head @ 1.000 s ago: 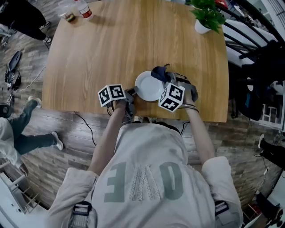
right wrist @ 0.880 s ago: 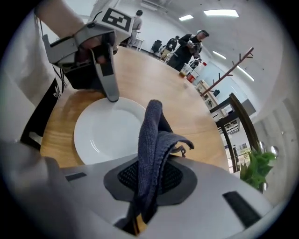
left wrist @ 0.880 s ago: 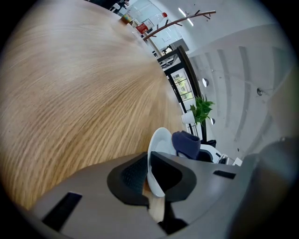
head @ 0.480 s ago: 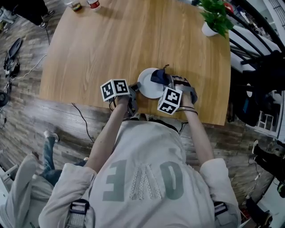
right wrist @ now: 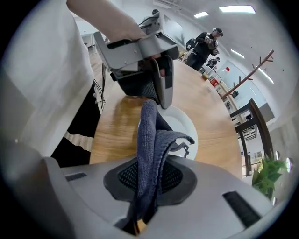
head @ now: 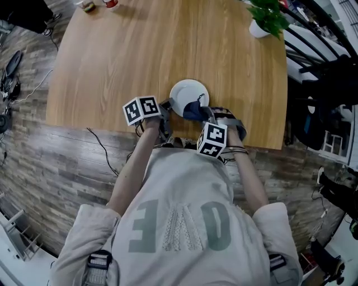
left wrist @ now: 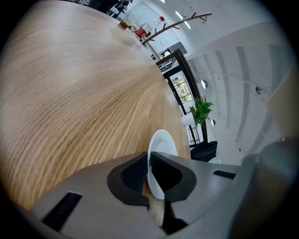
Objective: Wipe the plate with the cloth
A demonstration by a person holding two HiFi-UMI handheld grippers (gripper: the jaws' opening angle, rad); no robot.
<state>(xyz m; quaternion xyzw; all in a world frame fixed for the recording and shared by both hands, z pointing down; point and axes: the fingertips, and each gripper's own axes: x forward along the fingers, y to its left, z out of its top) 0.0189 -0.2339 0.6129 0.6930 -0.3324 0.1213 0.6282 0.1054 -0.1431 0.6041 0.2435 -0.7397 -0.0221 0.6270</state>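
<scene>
Cloth [right wrist: 148, 140] lengthwise from right tongs [right wrist: 149, 181] toward plate [right wrist: 184, 123]

Lay open across the table [head: 140, 56] beyond the plate [head: 186, 93]. Blocked only by potted plant [head: 267, 18] far right, bottles [head: 110, 3] far left.

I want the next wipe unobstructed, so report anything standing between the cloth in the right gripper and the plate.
Nothing visible does. The cloth hangs from the right gripper's shut jaws directly over the plate. The left gripper clamps the plate's rim off to one side of the cloth, not beneath it.
</scene>
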